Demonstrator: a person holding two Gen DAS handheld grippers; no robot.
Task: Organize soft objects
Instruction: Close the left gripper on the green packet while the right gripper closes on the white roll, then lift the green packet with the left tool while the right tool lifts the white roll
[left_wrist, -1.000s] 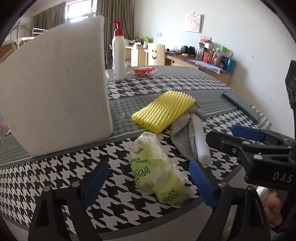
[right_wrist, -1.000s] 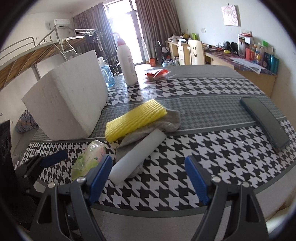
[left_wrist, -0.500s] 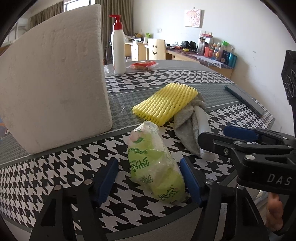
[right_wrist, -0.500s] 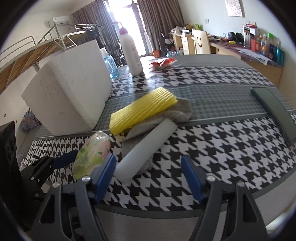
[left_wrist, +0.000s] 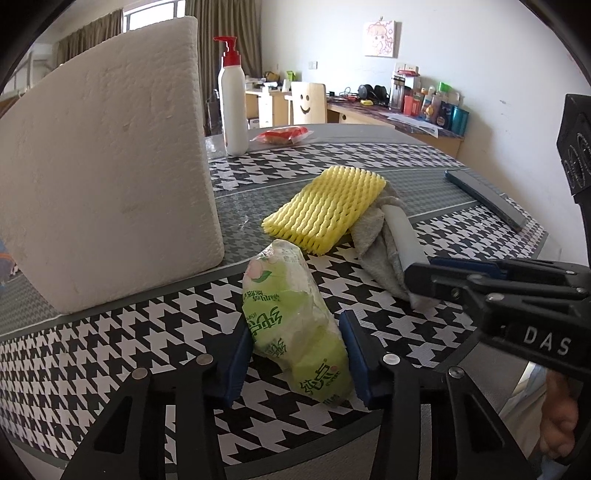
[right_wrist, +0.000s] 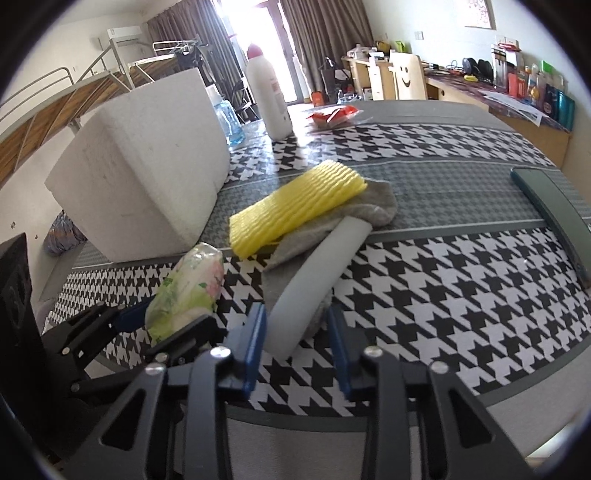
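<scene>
Two items are being gripped: the left gripper (left_wrist: 295, 354) is clamped on the tissue pack (left_wrist: 291, 321), the right gripper (right_wrist: 297, 347) on the foam tube (right_wrist: 317, 269) (nothing sorted yet, seemingly).

Bright daylight from the curtained glass door (right_wrist: 258, 22), blown out to glare; strong fisheye curvature, black vignette at edges; focus sharp.
</scene>
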